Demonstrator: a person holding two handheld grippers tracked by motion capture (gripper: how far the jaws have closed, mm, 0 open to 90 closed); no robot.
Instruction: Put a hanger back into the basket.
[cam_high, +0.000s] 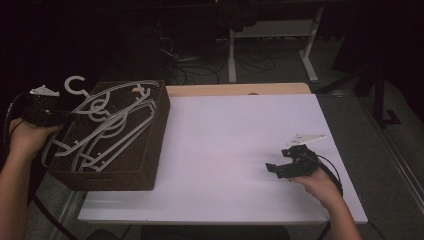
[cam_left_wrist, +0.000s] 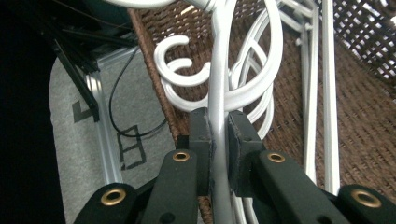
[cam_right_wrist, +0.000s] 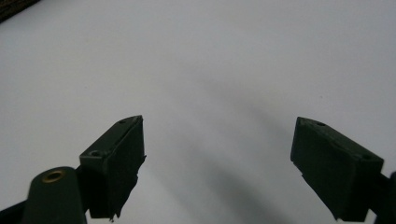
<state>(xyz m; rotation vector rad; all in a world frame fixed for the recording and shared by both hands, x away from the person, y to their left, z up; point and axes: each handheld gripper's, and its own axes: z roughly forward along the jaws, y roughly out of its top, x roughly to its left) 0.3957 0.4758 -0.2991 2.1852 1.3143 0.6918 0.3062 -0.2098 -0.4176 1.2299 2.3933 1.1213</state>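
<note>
The left gripper (cam_left_wrist: 218, 140) is pinching one white hanger (cam_left_wrist: 219, 84) whose hook, interlocking with neighbours in the wicker basket (cam_high: 150, 150), risks dragging them out; right gripper (cam_high: 274, 169) is idling spread.

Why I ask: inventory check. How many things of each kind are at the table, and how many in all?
Brown wicker basket: 1
White hangers: at least 3; they are tangled in the basket, so the exact count is unclear
Grippers: 2 (left gripper, jaws shut on one hanger; right gripper, jaws open)
Total: at least 6
</note>
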